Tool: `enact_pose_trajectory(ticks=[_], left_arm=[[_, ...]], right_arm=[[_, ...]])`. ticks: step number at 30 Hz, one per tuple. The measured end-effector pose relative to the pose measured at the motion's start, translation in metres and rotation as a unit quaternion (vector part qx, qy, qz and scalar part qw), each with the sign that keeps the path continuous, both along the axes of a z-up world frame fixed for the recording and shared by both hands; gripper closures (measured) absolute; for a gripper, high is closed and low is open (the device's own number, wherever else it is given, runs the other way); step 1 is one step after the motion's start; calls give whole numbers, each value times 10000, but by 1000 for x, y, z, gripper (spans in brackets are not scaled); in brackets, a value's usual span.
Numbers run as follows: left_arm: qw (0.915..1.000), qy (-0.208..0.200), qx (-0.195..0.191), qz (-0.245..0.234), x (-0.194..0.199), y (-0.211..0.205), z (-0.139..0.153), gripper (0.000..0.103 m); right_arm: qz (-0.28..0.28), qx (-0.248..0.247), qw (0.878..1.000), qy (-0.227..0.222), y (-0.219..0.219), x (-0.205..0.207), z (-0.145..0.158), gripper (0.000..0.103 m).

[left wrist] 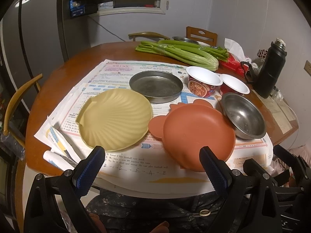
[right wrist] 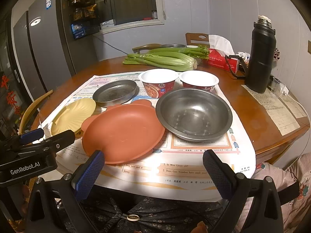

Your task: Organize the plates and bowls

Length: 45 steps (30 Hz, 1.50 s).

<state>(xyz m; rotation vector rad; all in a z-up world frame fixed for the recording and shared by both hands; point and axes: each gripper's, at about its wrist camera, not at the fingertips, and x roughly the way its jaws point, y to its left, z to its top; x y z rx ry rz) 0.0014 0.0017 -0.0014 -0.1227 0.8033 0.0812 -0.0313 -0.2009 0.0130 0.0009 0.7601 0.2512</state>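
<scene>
On the tabletop (right wrist: pixel 252 104), spread over printed sheets, the yellow shell plate (left wrist: pixel 114 118), flat metal pan (left wrist: pixel 156 86) and orange plate (right wrist: pixel 122 132) lie separately, with the steel bowl (right wrist: pixel 194 113) seemingly resting on the orange plate's edge and two white cups (right wrist: pixel 159 77) behind. Both the left gripper (left wrist: pixel 151 167) and right gripper (right wrist: pixel 153 169) hover at the near edge, fingers spread and empty, probably because nothing has been chosen for stacking.

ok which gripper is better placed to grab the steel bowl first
Right, probably. The steel bowl lies ahead of the open right gripper, slightly to its right. From the open left gripper it sits far right, behind the orange plate.
</scene>
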Motion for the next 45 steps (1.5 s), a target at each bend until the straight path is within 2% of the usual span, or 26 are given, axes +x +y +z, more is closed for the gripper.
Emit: enact_pose_trajectory(ticks=[45], left_arm=[[9999,-110,-37,-68,-4,-2,6,5]], right_arm=[[82,-20,9999,-139,0,-5,7,0]])
